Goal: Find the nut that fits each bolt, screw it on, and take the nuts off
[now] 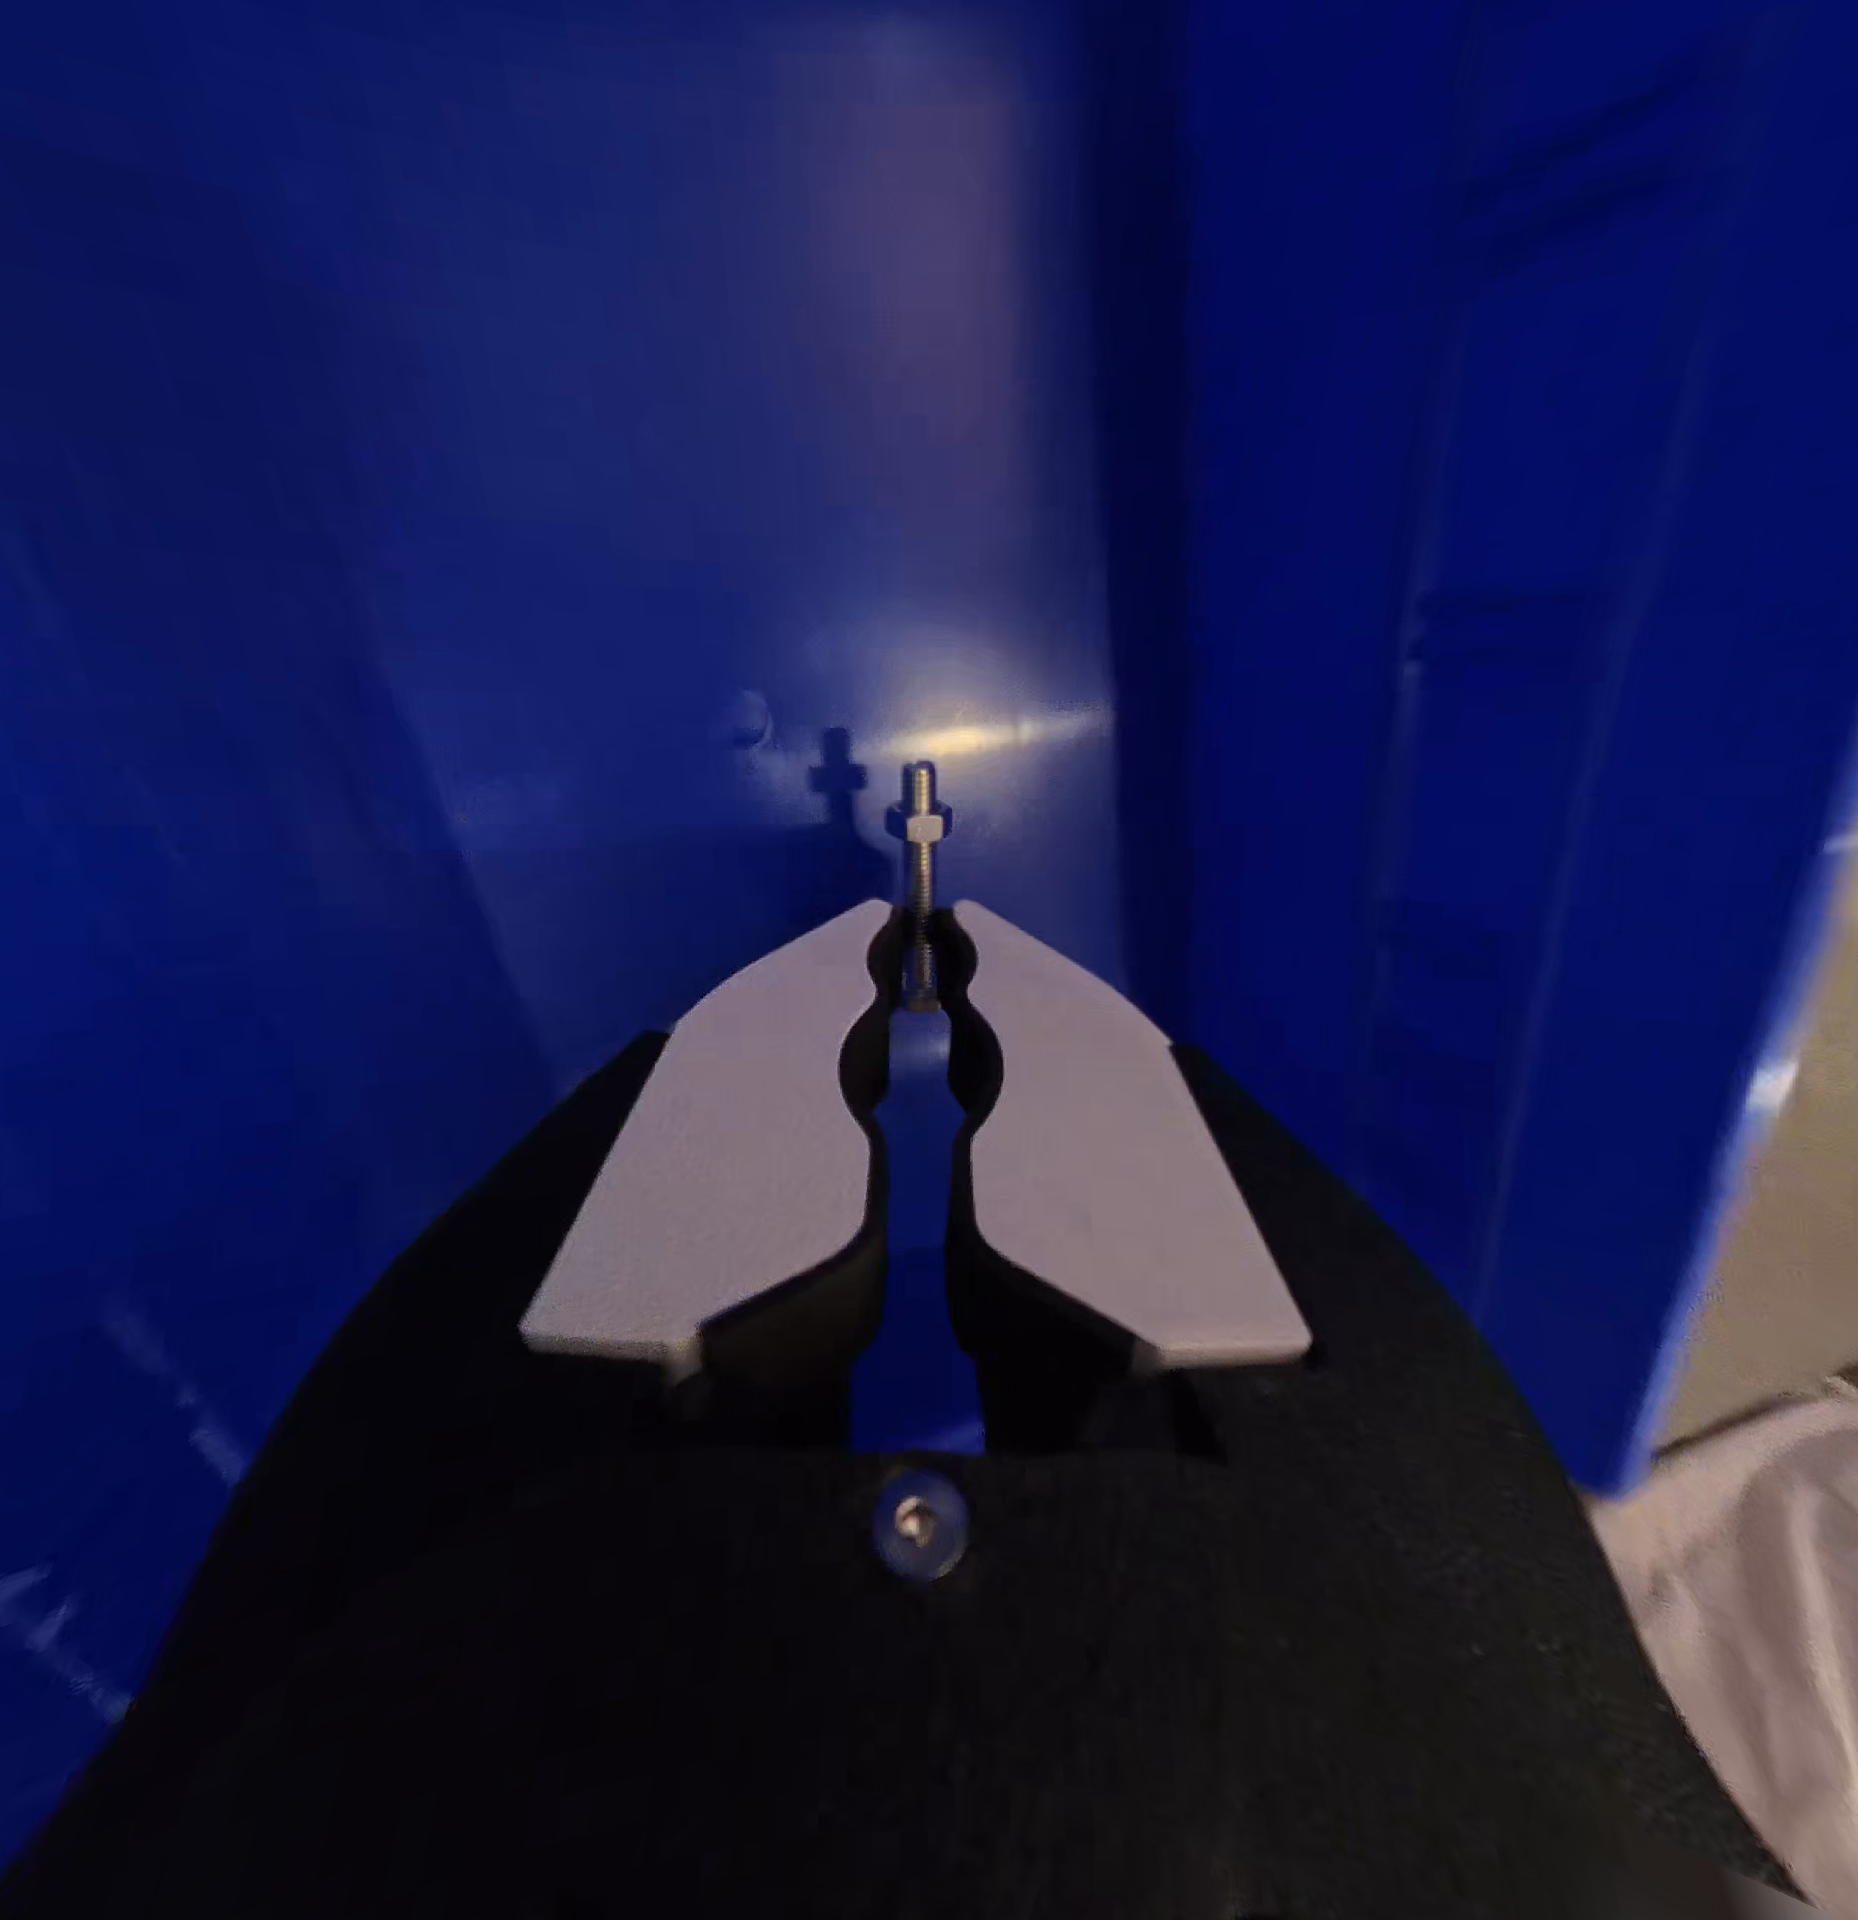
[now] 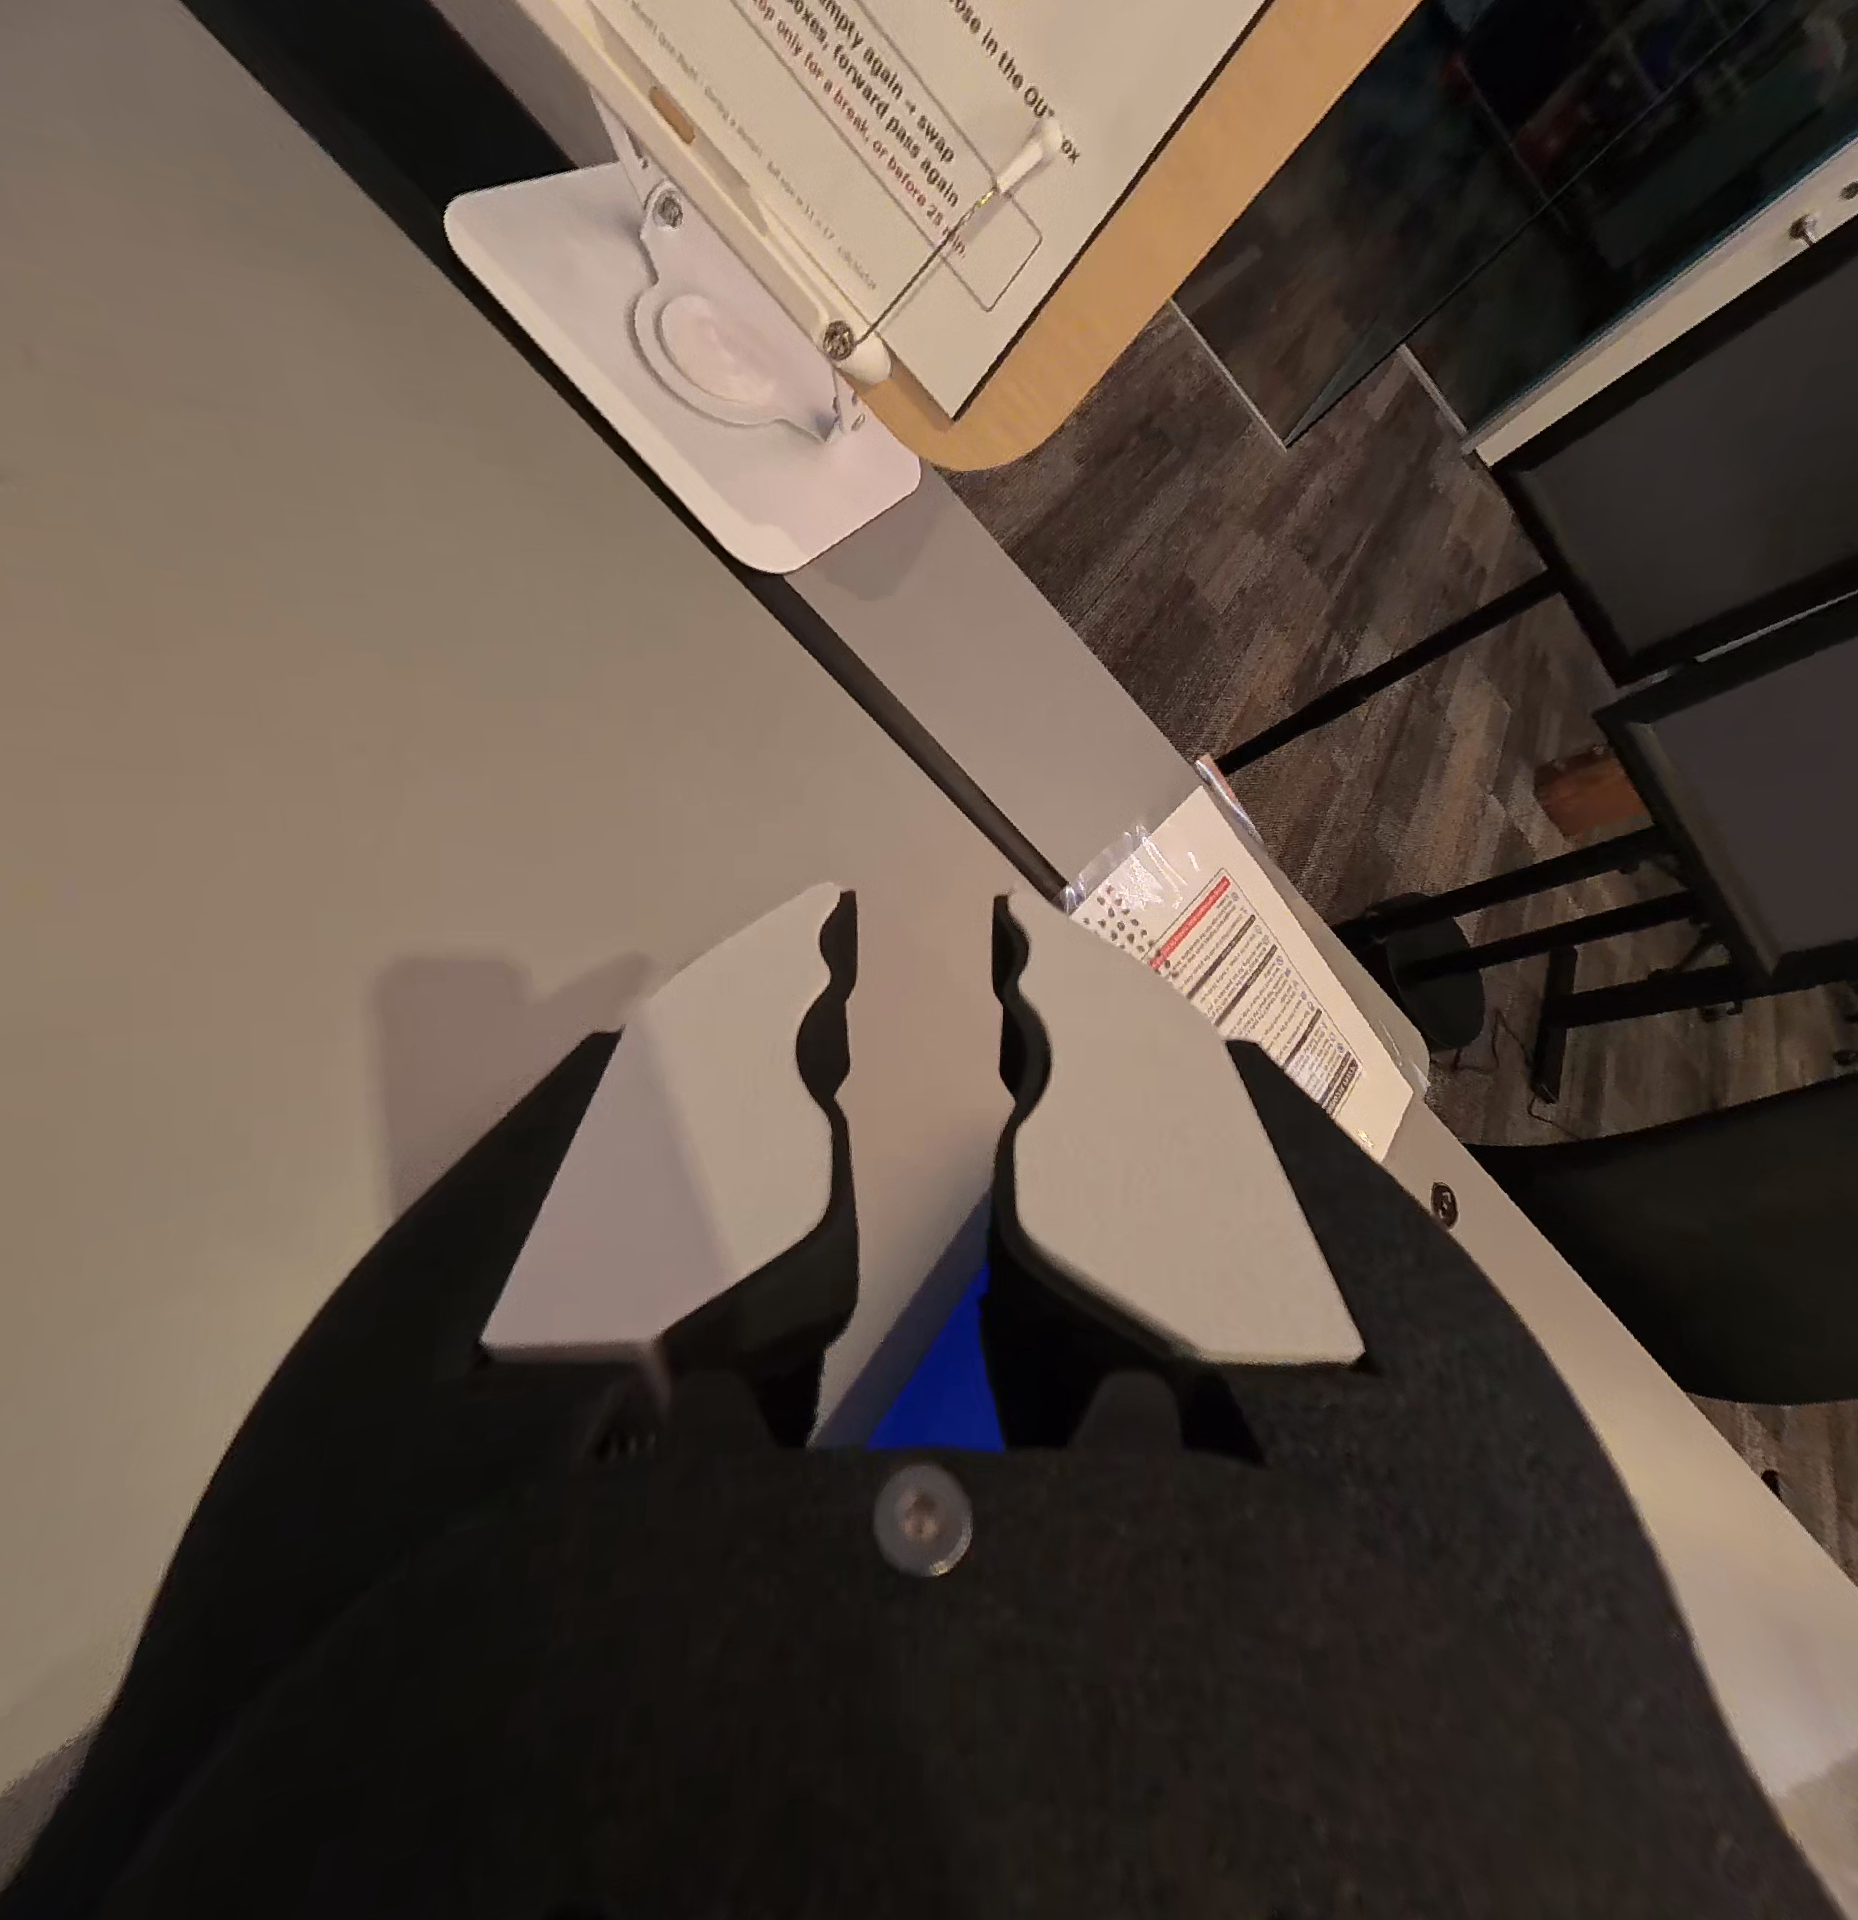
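Left tongs (image 1: 920,909) pinching a thin threaded bolt (image 1: 919,883) near its lower end, tips pressed against the shaft. Bolt upright, reaching past the tips, with a small hex nut (image 1: 917,828) threaded near its top. Beyond and around, blue bin walls (image 1: 489,520).

Right tongs (image 2: 925,914) spread, holding nothing, above a grey tabletop (image 2: 281,623). Ahead, a white stand (image 2: 686,364) carrying a printed sheet; just right of the tips, a bagged leaflet (image 2: 1247,966).

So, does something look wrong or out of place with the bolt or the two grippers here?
Nothing stands out. The left gripper grips a straight bolt with a nut threaded near its tip, inside a blue bin. The right gripper is open and empty above the table.
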Available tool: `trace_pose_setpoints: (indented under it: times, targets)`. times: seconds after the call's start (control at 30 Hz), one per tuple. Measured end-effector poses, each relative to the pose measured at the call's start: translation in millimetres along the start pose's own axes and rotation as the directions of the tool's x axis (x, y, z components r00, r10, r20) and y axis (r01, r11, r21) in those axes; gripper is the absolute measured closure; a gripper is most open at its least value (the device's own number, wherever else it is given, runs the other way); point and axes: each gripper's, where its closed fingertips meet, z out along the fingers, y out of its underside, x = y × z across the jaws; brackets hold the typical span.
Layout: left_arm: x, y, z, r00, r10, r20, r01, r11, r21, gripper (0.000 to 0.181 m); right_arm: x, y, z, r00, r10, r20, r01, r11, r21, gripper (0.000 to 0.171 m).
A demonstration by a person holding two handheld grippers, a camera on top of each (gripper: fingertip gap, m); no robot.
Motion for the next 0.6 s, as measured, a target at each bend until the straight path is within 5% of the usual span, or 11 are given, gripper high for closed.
trace_pose_setpoints:
  times: [0.17,0.33,0.5,0.6]
  targets:
    - [45,-39,-86,0.959,0.173,-0.223,-0.054,0.889,0.455,0.176,-13,0,0,0.995,-0.03,0.092,0.025,0.998,0.058,0.148]
    - [182,-38,-177,0.684,0.66,-0.31,-0.217,0.59,0.777,0.177,-54,-33,-8,0.954,-0.12,0.274,0.054,0.97,0.237,0.148]
    - [322,-28,-189,0.417,0.875,-0.245,-0.248,0.369,0.896,0.177,-137,-98,-49,0.802,-0.219,0.556,-0.121,0.851,0.511,0.145]
    - [386,-17,-171,0.315,0.914,-0.255,-0.211,0.33,0.92,0.177,-173,-127,-77,0.714,-0.235,0.66,-0.307,0.741,0.597,0.145]
